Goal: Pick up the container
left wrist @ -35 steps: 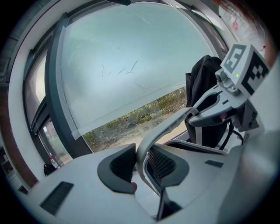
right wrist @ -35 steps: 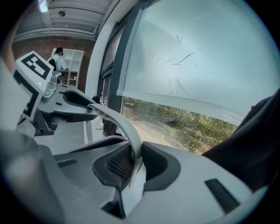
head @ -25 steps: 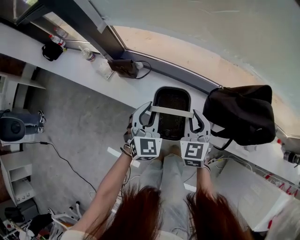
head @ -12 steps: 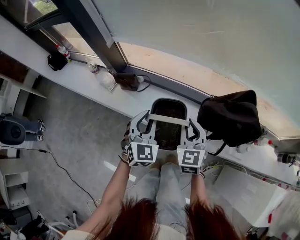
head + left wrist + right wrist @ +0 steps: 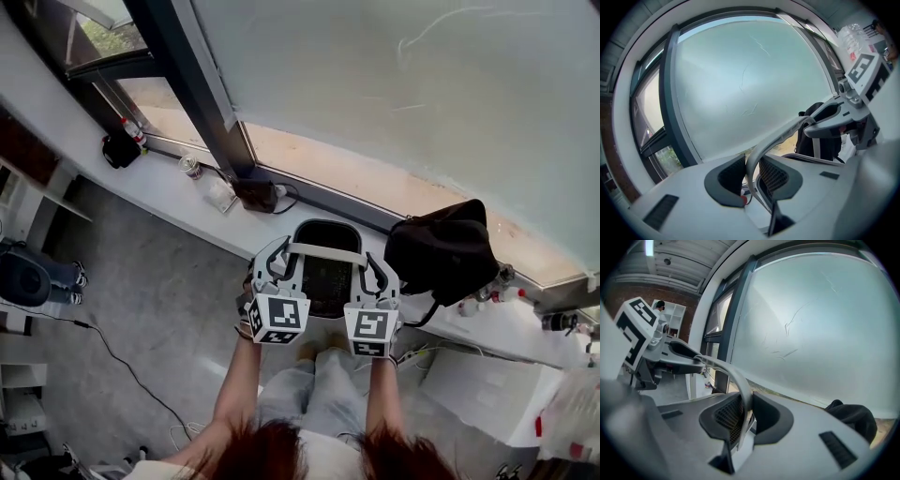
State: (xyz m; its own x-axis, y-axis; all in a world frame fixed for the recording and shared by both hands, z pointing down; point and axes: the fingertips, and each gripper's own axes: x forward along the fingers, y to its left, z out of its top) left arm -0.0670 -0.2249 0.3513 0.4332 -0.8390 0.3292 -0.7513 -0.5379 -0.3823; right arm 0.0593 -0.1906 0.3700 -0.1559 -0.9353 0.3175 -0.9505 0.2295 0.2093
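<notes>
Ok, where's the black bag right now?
Head view, right of centre: the bag sits on the white ledge, just right of the container.

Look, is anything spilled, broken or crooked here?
Nothing stands out. Left gripper and right gripper grip the pale grey handle of the dark mesh container; the black bag sits on the white ledge.

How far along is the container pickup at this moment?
Done: the left gripper and right gripper are each shut on the handle, one near either end. In hand: the container hangs from it between them, apparently clear of the floor, in front of the ledge. Left: little beyond keeping hold; no set-down spot is evident.
</notes>
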